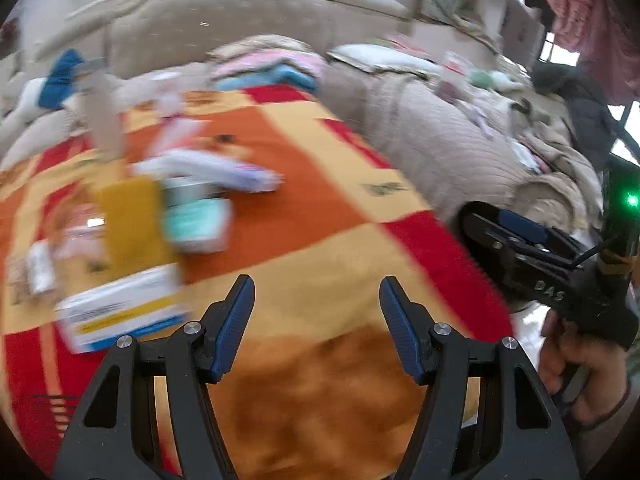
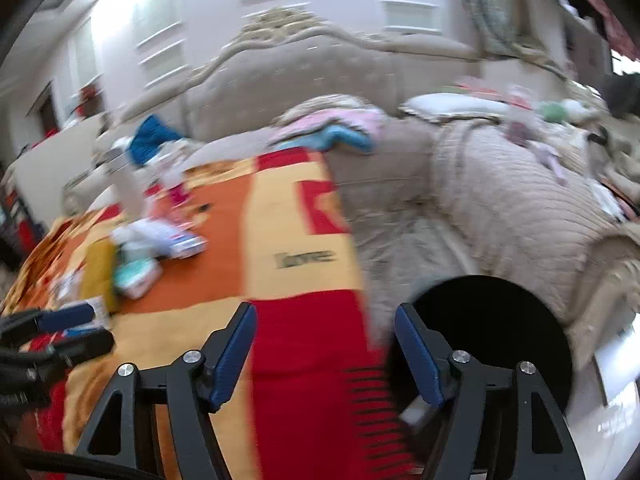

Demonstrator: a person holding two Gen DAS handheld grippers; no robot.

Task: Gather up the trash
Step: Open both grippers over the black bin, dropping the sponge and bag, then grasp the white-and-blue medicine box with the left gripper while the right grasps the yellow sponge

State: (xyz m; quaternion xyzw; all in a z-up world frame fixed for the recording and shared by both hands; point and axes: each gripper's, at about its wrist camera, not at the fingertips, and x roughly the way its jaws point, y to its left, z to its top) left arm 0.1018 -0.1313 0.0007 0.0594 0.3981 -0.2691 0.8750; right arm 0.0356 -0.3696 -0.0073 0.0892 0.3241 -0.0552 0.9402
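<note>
Blurred trash lies on the bed's orange, red and yellow blanket: a white and yellow box, a mustard packet, a teal box and a white-purple box. My left gripper hangs open and empty above the blanket, right of the pile. My right gripper is open and empty over the blanket's edge. A black round bin stands just to its right. A small pale item shows blurred by the bin's rim.
A beige padded headboard and a quilted beige cover with clothes fill the far side. A hand holds the right gripper at the bed's right edge. The left gripper shows at the left border.
</note>
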